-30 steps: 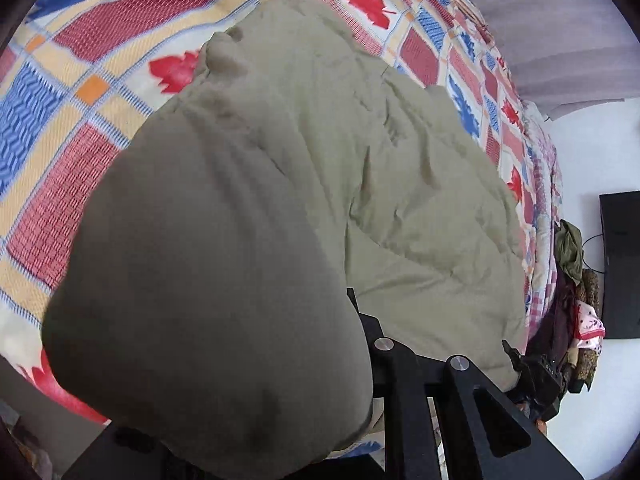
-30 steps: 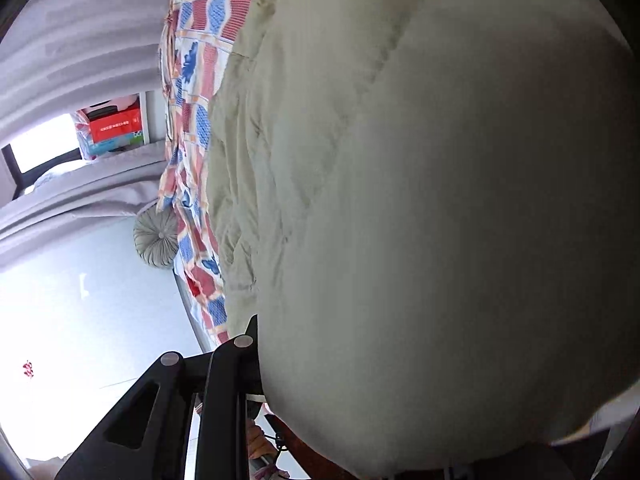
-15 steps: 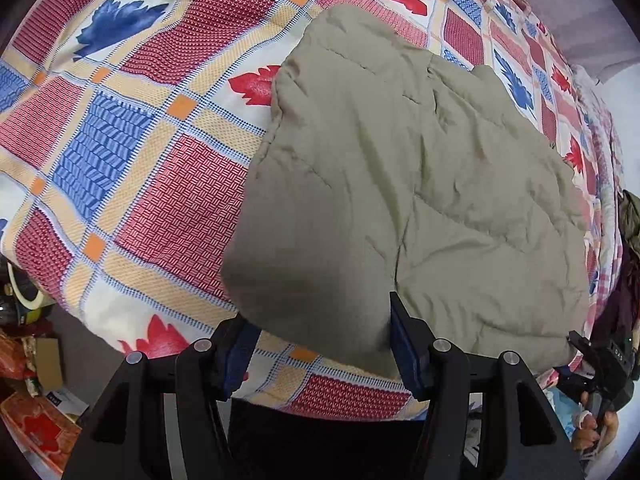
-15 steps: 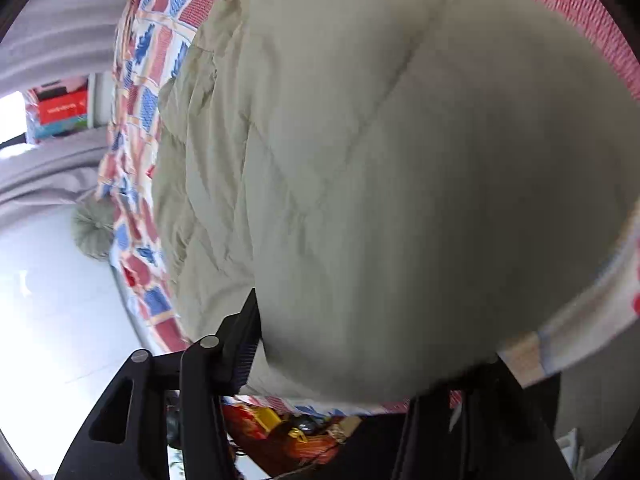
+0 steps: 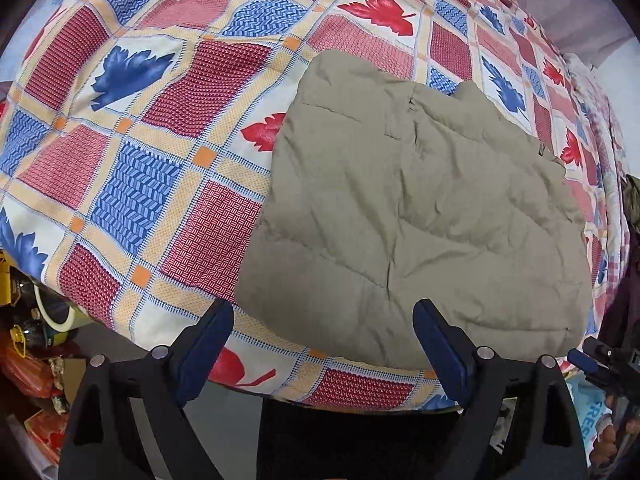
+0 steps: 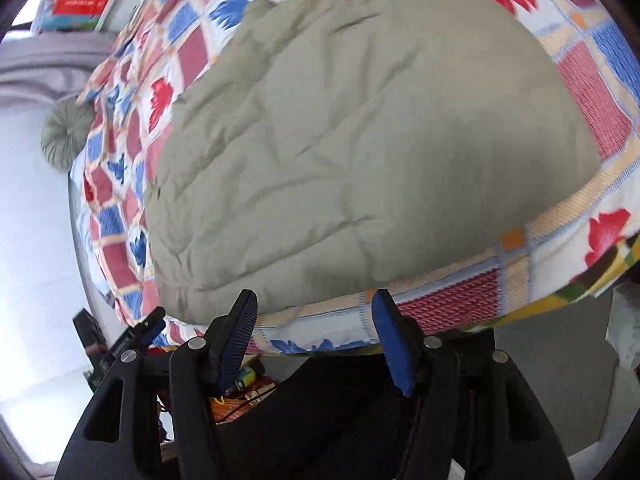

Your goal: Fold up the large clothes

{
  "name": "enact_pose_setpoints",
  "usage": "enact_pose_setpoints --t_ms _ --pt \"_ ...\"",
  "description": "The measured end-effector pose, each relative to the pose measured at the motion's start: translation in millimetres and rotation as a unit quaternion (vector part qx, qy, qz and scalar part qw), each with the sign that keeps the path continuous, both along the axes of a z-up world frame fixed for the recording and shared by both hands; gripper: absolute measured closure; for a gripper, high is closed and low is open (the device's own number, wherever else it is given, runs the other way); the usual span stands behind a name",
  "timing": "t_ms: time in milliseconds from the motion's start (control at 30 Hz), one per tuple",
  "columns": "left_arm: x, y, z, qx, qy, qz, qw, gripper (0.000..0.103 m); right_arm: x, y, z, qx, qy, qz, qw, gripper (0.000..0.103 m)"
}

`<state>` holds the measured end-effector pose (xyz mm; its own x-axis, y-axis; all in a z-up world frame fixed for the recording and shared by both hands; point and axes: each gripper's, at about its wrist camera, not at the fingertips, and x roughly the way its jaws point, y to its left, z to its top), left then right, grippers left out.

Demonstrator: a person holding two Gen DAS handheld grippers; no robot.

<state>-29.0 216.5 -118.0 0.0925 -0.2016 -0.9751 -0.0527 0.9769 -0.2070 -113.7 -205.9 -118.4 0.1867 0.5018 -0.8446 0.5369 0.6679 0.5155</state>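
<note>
— Lying flat, is the olive quilted garment (image 5: 420,216) sitting on the bed?

— Yes, it is resting folded on the patchwork bedspread (image 5: 132,184), reaching to the near edge.

— And the left gripper (image 5: 324,344)?

— Its jaws have just been opening and are standing spread, pinching nothing.

— The right gripper (image 6: 314,336)?

— Likewise opening, jaws parted above the edge, cloth free of them.

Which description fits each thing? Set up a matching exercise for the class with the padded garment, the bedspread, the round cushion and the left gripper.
Things:
1. padded garment
2. bedspread
3. round cushion
4. left gripper

Descriptions:
A. jaws wide open, nothing between them
B. checked in red and blue, with leaves
C. plain olive, lying on the bed
D. grey-green, beside the bed's far end

Pairs: 1-C, 2-B, 3-D, 4-A
</note>
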Motion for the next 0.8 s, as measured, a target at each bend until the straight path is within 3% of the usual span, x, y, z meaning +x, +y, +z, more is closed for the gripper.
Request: enact_pose_setpoints --t_ms 133,200,367,433,500,567,633,800 --pt "9.2 -6.6 -3.4 0.018 -0.008 -0.003 0.9998 0.010 8.2 19.3 10.8 -0.017 -0.011 0.037 0.999 0.039" --pt "12.0 -7.1 -4.2 0.029 -0.015 -0.003 0.9995 0.000 12.0 23.1 14.7 -0.021 -0.015 0.046 0.999 0.039" --pt "19.2 -8.4 -7.6 0.037 -0.023 -0.016 0.9989 0.000 19.4 33.0 12.6 -0.031 -0.011 0.063 0.998 0.038" --pt "22.0 -8.2 -9.9 0.042 -0.023 -0.026 0.9985 0.000 21.7 39.6 10.8 -0.033 -0.009 0.068 0.997 0.033" --pt "24.3 -7.8 -11.4 0.050 -0.029 -0.028 0.9979 0.000 24.4 46.4 8.2 -0.039 -0.007 0.074 0.996 0.021" --pt "30.3 -4.8 -14.0 0.050 -0.039 -0.038 0.9973 0.000 26.8 52.6 6.1 -0.046 -0.006 0.079 0.996 0.020" --pt "40.1 2.1 -20.9 0.031 -0.037 -0.047 0.9977 0.000 27.8 56.8 4.0 -0.050 -0.003 0.084 0.995 0.019" --pt "67.7 26.1 -51.8 -0.070 0.013 -0.049 0.9963 0.000 30.0 65.0 -7.4 -0.049 0.010 0.086 0.995 0.019"
